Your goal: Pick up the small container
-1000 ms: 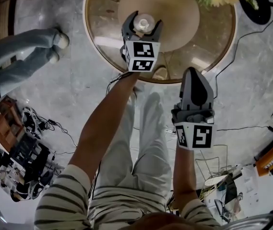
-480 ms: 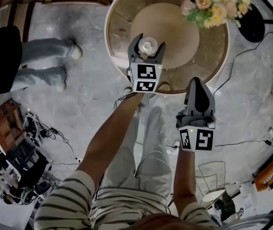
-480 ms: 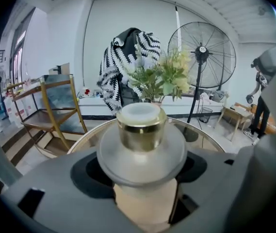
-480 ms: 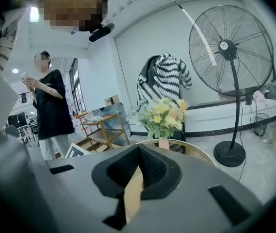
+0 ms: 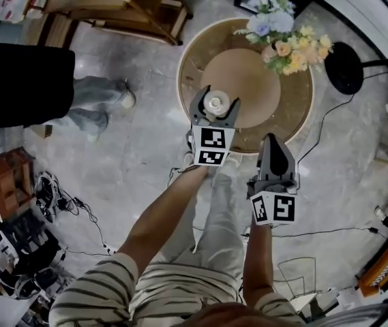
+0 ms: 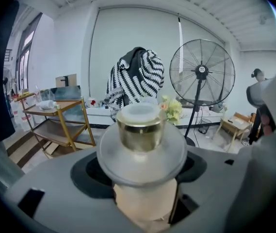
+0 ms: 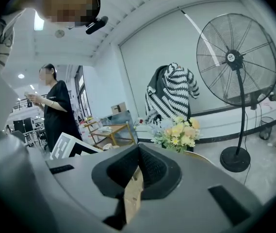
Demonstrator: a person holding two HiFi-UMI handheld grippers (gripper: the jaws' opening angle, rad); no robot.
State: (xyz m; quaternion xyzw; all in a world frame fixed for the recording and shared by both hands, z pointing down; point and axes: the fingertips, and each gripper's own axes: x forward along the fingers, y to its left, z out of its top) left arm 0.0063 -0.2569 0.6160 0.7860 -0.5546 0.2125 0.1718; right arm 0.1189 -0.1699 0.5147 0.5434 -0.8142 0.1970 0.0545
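Note:
The small container (image 5: 215,102), a pale jar with a gold collar and a white lid, hangs above the round table (image 5: 296,125). My left gripper (image 5: 215,105) is shut on it, one jaw on each side of its body. In the left gripper view the container (image 6: 141,130) stands upright between the grey jaws, well off any surface. My right gripper (image 5: 275,144) is to the right and nearer me, over the table's near edge. In the right gripper view the right gripper (image 7: 138,171) has its dark pads pressed together with nothing between them.
A bunch of flowers (image 5: 282,36) stands at the table's far right. A standing fan's black base (image 5: 344,67) is beyond it. A person in black (image 5: 23,84) stands on the floor at the left. A wooden rack (image 5: 122,2) is at the back, and cables (image 5: 64,196) lie on the floor.
Both grippers have risen well above the table, and the container has gone up with the left one. The table and floor now look smaller and farther away.

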